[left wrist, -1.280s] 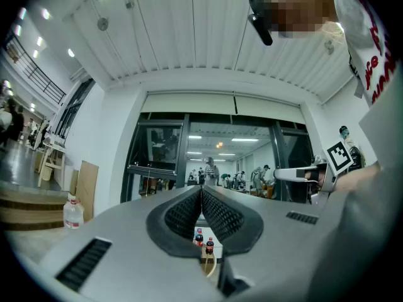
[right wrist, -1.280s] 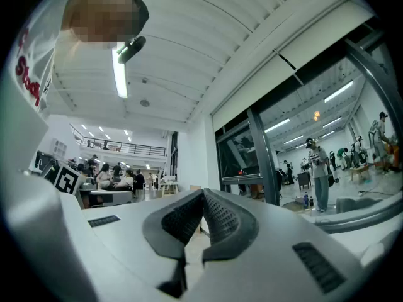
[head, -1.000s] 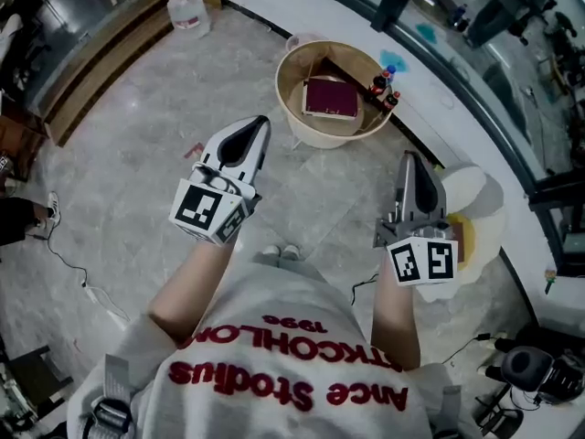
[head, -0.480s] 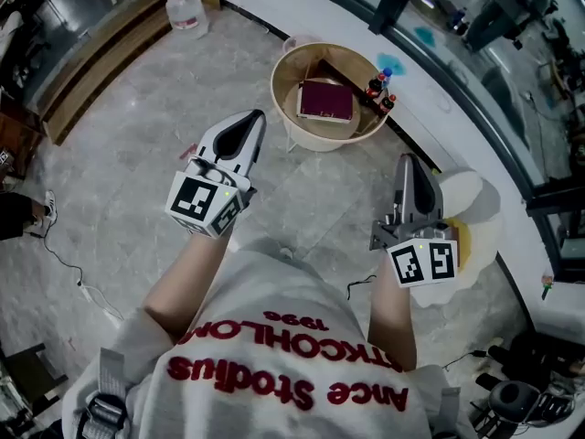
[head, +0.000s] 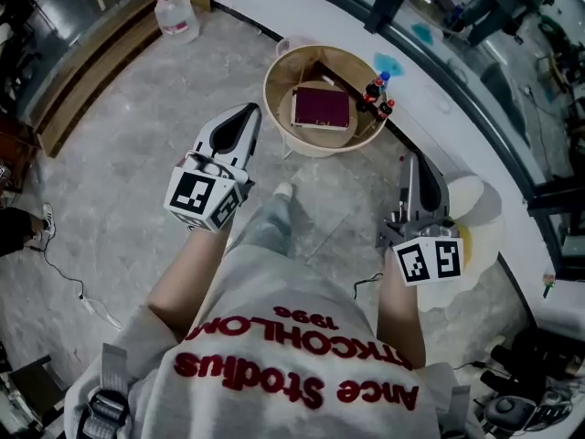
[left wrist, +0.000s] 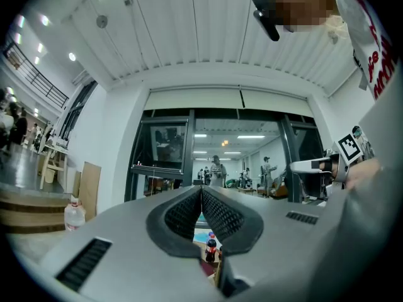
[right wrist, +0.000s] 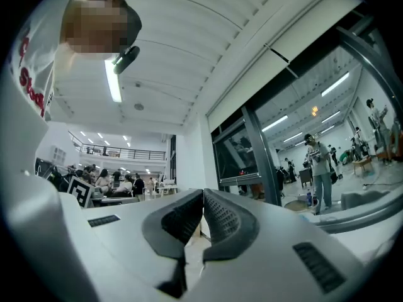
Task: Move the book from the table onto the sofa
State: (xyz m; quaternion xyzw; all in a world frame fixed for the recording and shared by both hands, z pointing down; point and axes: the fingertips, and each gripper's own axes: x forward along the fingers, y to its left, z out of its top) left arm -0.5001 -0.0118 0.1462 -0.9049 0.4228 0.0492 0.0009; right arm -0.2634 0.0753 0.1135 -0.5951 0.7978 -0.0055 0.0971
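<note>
Book [head: 320, 108], dark red, closed, laid flat inside the raised rim of a round table [head: 271, 90] shaped like a shallow basin; not yet touched, and well apart from both tools. Left gripper [head: 249, 112]: held level, aimed toward the table's near rim; its jaws are seen pressed together with nothing between them [left wrist: 201, 190]. Right gripper [head: 410, 160]: held further to the right, beside the table instead of in front of it; its jaws likewise pressed together and empty [right wrist: 203, 194]. Step in hand, as judged: the reach to the book. For it to be done well, the jaws are to be spread before the rim is crossed, the book is to be entered from above rather than from the side, since the rim wall blocks a level approach, and one free edge is to be pinched firmly, the second tool being used as support if the cover sags. The book is then to be lifted clear of the rim before it is carried off. Contents of the table's basin: the book, and a few small bottles [head: 377, 94] with dark liquid and coloured caps, set just beside the book's right edge, liable to be knocked. Also listed: a large water jug [head: 174, 15] on the floor, far left; its fill cannot be judged.
</note>
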